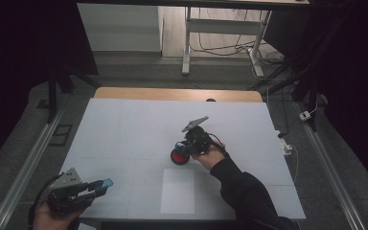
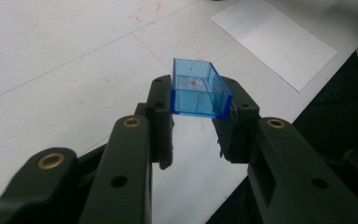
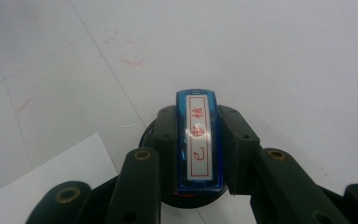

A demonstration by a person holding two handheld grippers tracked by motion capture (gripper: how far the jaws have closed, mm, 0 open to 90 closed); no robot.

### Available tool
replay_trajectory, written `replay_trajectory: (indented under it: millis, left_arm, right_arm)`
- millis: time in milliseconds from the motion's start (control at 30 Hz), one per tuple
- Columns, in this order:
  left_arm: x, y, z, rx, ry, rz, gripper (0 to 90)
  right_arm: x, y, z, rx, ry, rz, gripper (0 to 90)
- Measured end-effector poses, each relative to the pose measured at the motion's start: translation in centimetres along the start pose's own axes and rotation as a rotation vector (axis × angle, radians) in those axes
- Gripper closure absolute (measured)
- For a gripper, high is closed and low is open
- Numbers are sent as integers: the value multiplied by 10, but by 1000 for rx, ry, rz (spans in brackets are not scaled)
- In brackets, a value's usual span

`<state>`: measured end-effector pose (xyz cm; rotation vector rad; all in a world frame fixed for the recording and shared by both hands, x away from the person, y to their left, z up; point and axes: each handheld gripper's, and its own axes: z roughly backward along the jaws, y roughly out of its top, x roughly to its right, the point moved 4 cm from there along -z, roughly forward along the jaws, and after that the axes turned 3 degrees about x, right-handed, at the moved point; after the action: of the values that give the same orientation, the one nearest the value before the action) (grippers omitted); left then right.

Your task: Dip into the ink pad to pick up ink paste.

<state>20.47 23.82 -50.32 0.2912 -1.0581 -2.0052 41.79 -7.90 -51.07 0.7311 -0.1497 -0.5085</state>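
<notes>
From the high view, your right gripper (image 1: 181,147) sits near the table's (image 1: 124,124) centre, pressing a stamp (image 1: 178,146) down over a red ink pad (image 1: 179,157); the white paper (image 1: 178,190) lies toward 6 o'clock of it. Your left gripper (image 1: 97,186) waits at the table's 7 o'clock corner, pinching a blue cap (image 1: 106,182). To ink well, keep the stamp upright and press evenly, then lift straight before moving toward the paper

In the left gripper view, the jaws clamp the cap (image 2: 198,88), an open clear blue box, by its two side walls above the table. The paper (image 2: 275,39) shows at 1 o'clock. You can see here that the cap is hollow and empty, which the high view is too small to tell

In the right gripper view, the jaws are pinched on the stamp (image 3: 199,140) across its narrow sides. Its top label bears red characters, unreadable from above. The dark round pad (image 3: 145,136) peeks out beneath, and a paper (image 3: 46,179) corner lies at 8 o'clock, so centring over the pad is best checked here
</notes>
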Motion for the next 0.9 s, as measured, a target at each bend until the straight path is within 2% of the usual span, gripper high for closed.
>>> replay_trajectory:
  millis: [100, 333, 467, 833, 900]
  left_arm:
    - [0, 0, 0, -1, -1, -1, 683]
    - [0, 0, 0, -1, -1, 0, 683]
    - [0, 0, 0, -2, -2, -1, 683]
    - [0, 0, -1, -4, -5, 0, 683]
    - [0, 0, -1, -4, -5, 0, 683]
  right_arm:
    - [-3, 1, -1, -6, -14, 19, 707]
    - [-14, 2, -2, -35, -92, 115, 707]
    - [-15, 2, -2, -29, -94, 121, 706]
    - [1, -3, -1, 29, 10, -19, 706]
    - [3, -4, -1, 33, 17, -28, 706]
